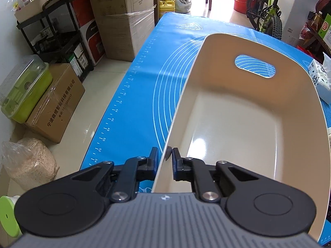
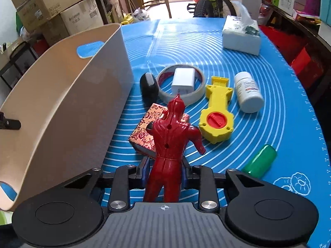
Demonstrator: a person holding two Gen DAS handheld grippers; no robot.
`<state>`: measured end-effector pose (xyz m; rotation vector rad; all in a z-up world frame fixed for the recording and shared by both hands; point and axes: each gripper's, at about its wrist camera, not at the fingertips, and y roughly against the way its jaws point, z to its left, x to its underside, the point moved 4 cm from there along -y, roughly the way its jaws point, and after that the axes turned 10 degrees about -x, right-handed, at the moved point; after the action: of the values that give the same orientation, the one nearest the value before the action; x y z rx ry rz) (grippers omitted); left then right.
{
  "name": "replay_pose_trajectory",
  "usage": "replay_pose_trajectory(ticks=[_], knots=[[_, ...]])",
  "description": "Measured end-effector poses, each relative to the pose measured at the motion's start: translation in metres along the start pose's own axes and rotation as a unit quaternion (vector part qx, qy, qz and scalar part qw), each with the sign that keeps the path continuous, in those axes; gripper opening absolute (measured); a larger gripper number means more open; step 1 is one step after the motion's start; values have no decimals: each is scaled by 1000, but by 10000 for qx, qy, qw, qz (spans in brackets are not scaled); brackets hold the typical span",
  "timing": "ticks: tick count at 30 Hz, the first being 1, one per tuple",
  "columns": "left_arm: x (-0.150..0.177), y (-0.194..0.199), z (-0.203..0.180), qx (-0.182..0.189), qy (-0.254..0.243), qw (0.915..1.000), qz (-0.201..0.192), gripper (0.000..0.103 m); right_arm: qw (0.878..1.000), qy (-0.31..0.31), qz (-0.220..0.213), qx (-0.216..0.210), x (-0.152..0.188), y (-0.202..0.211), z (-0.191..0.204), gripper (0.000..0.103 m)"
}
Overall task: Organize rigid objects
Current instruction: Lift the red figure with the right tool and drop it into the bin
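Note:
My left gripper [image 1: 164,157] is shut on the near left rim of an empty cream bin [image 1: 238,124], one finger outside and one inside. The bin [image 2: 62,103] stands at the left in the right wrist view. My right gripper [image 2: 164,173] is shut on a red hero figure [image 2: 171,142] at its waist and legs, held above the blue mat [image 2: 269,124]. On the mat lie a red patterned box [image 2: 144,132], a black mouse-like object [image 2: 148,86], a tape ring [image 2: 180,82] with a white charger [image 2: 183,80] inside, a yellow toy [image 2: 217,111], a white pill bottle [image 2: 248,91] and a green cylinder [image 2: 260,161].
A tissue pack [image 2: 241,35] lies at the mat's far right. Cardboard boxes [image 1: 124,20], a black shelf [image 1: 55,31] and a green container [image 1: 22,88] stand on the floor left of the table. A bicycle [image 1: 266,8] is beyond the far end.

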<state>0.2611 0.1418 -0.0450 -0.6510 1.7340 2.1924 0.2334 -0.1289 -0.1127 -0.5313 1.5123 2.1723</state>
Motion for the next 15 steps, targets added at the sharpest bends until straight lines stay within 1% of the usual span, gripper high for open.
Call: replay_pose_trajectory(ticks=[5, 15], knots=[[0, 1, -1, 36, 38, 10000, 5, 14, 9997, 63, -207, 74, -3, 12, 2, 38], [2, 1, -2, 26, -15, 10000, -22, 14, 9973, 124, -722, -23, -24, 35, 6, 38]])
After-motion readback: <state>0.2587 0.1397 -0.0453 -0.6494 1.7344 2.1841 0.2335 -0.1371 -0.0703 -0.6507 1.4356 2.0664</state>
